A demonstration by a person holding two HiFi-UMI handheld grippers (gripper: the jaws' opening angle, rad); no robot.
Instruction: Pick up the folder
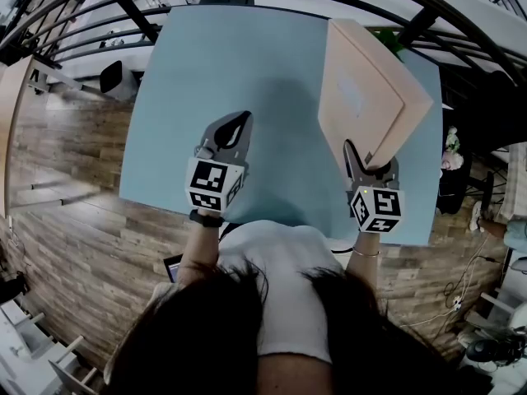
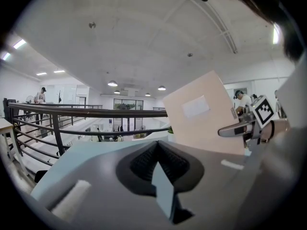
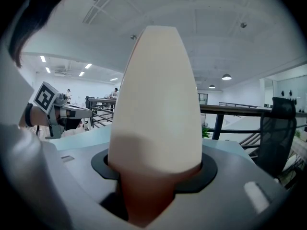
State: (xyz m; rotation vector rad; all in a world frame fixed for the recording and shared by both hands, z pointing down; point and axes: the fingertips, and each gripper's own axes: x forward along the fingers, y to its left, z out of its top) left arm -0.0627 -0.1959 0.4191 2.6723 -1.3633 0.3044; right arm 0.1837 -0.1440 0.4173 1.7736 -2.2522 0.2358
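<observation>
A beige folder (image 1: pixel 362 97) with a pale label stands tilted up off the light blue table (image 1: pixel 239 64), at its right side. My right gripper (image 1: pixel 372 161) is shut on the folder's near corner. In the right gripper view the folder (image 3: pixel 158 104) rises from between the jaws of that gripper (image 3: pixel 153 174) and fills the middle. My left gripper (image 1: pixel 235 130) hovers over the table's middle, shut, with nothing in it. In the left gripper view its closed tips (image 2: pixel 158 164) point at the table, with the raised folder (image 2: pixel 206 109) and the right gripper (image 2: pixel 249 123) to the right.
A black metal railing (image 1: pixel 123 15) runs past the table's far edge, with a drop beyond it. A black office chair (image 3: pixel 278 128) stands to the right, and another dark chair (image 1: pixel 111 76) sits off the table's left corner. Wooden floor (image 1: pixel 66 146) lies to the left.
</observation>
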